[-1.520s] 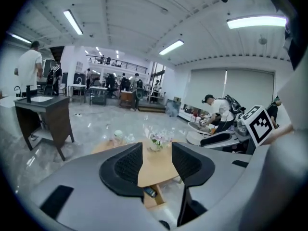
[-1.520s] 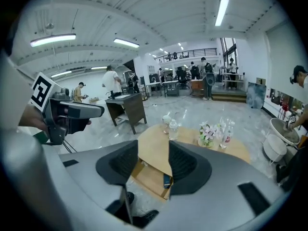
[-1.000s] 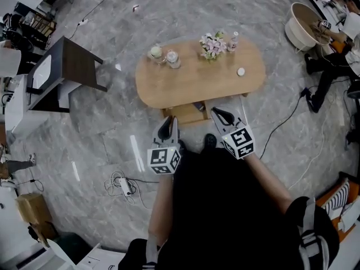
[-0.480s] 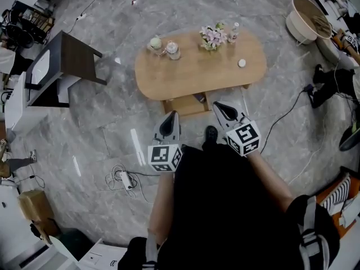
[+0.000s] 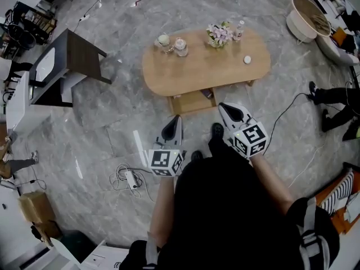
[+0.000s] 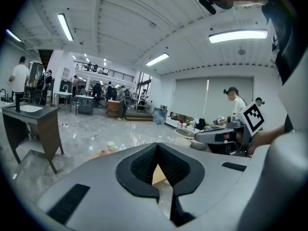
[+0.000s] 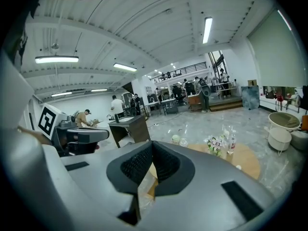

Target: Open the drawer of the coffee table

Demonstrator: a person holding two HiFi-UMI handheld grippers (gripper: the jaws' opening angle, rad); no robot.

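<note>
The oval wooden coffee table (image 5: pixel 205 72) stands on the grey marble floor in the head view. Its drawer (image 5: pixel 191 101) juts out from under the near edge, with a small dark thing (image 5: pixel 209 94) inside. My left gripper (image 5: pixel 175 119) hangs short of the drawer's left front, shut and empty, its jaws pressed together (image 6: pixel 157 149). To the right, my right gripper (image 5: pixel 221 106) is also shut on nothing (image 7: pixel 151 146), a little off the drawer's right corner. Neither touches the table. The tabletop (image 7: pixel 243 160) shows past the right jaws.
On the table stand a flower bunch (image 5: pixel 219 34), a bottle (image 5: pixel 240 30), two jars (image 5: pixel 180 45) and a small white disc (image 5: pixel 247 59). A dark side table (image 5: pixel 67 61) is at left, a white tub (image 5: pixel 306 18) far right. A power strip with cables (image 5: pixel 130 179) lies at my left.
Both grippers have drawn back from the drawer's front towards me and risen a little. The drawer stays pulled out.
</note>
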